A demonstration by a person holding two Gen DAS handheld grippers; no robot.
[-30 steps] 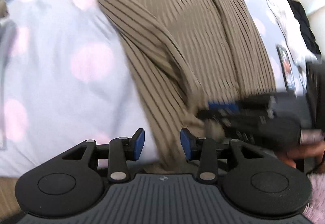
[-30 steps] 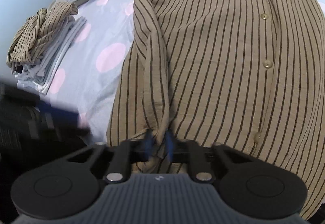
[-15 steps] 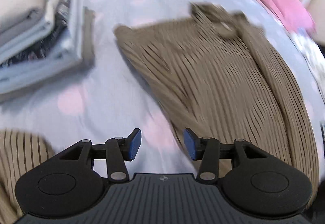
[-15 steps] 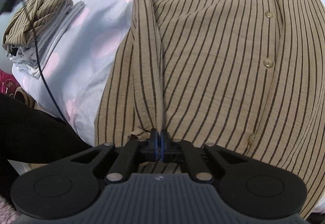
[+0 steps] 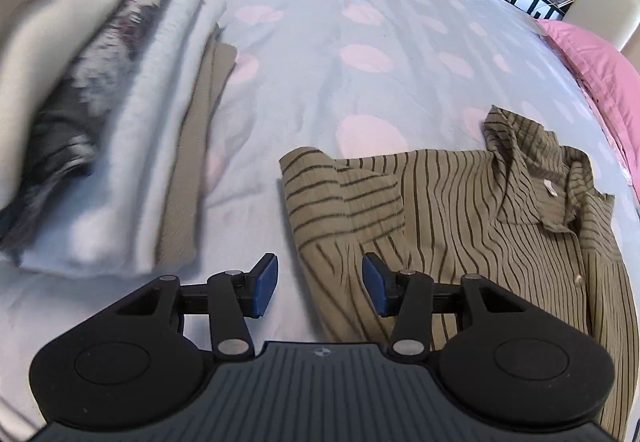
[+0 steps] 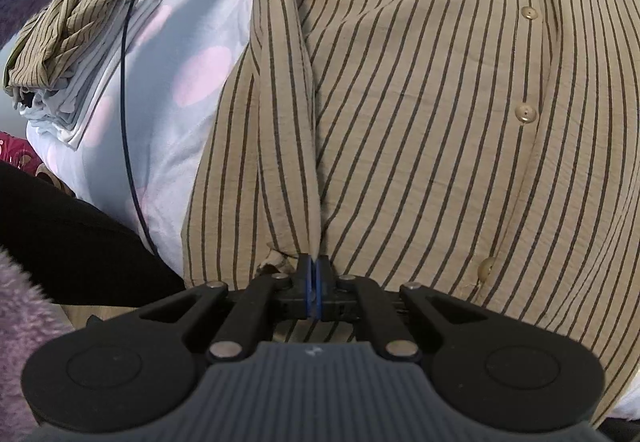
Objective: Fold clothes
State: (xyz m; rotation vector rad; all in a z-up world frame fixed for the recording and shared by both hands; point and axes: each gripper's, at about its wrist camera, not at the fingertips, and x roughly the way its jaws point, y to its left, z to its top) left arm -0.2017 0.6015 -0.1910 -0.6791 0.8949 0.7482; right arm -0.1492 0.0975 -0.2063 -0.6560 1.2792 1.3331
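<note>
While spread flat on bed: striped shirt (image 6: 420,113), tan crinkled weave, thin dark stripes, round pale buttons down the placket.
Bedsheet (image 5: 320,53): pale lilac, soft pink ovals, lightly creased.
Right gripper (image 6: 314,274): blue pads pressed together, pinching a raised fold of the striped shirt near its hem, at the bed's near edge.
Left gripper (image 5: 318,284): jaws spread, holding nothing; shirt's folded shoulder edge lying between and just past the pads.
Folded stack (image 5: 92,113): cream, floral-dark and grey layers, left of the shirt.
Writing: none legible.
</note>
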